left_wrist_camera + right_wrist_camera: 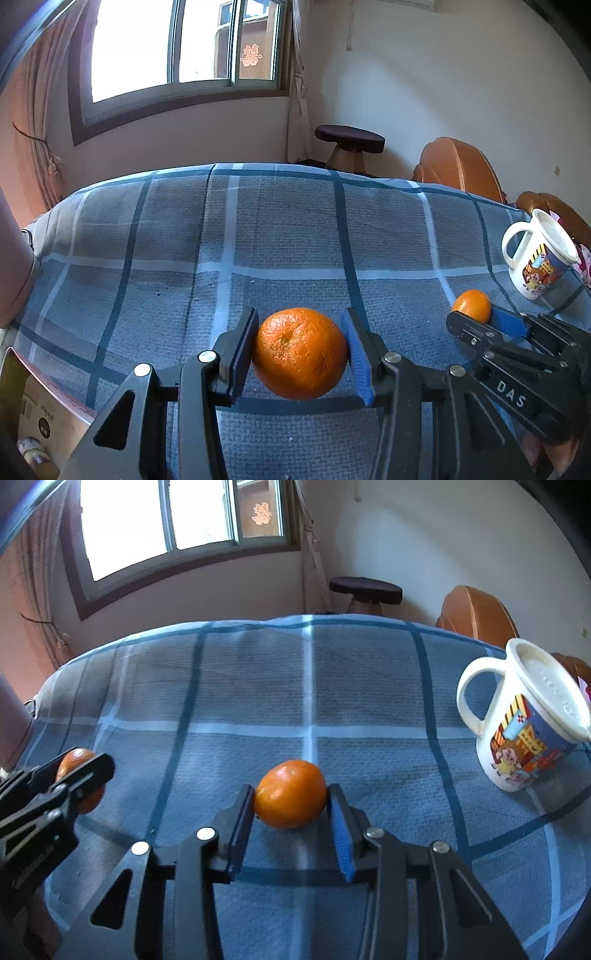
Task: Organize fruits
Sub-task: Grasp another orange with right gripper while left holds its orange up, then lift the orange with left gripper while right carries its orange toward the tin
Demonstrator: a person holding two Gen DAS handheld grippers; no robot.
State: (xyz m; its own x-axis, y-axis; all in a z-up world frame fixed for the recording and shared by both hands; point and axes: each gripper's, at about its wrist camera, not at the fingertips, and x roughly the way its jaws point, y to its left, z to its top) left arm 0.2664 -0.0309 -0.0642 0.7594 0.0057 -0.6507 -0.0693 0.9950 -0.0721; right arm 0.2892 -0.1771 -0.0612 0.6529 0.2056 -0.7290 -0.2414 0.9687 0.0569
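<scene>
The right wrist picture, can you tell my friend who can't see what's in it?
The right gripper has a smooth orange fruit between its fingers on a blue checked cloth. A cartoon mug stands to the right, and the left gripper holds another orange at the left edge.

Each wrist view looks forward and steeply down along its own fingers, close over the checked cloth (295, 229), facing the window (177, 48). Both share the cloth, the mug (524, 720) at right, the stool (365, 587) and each other's gripper at the frame edge.
</scene>
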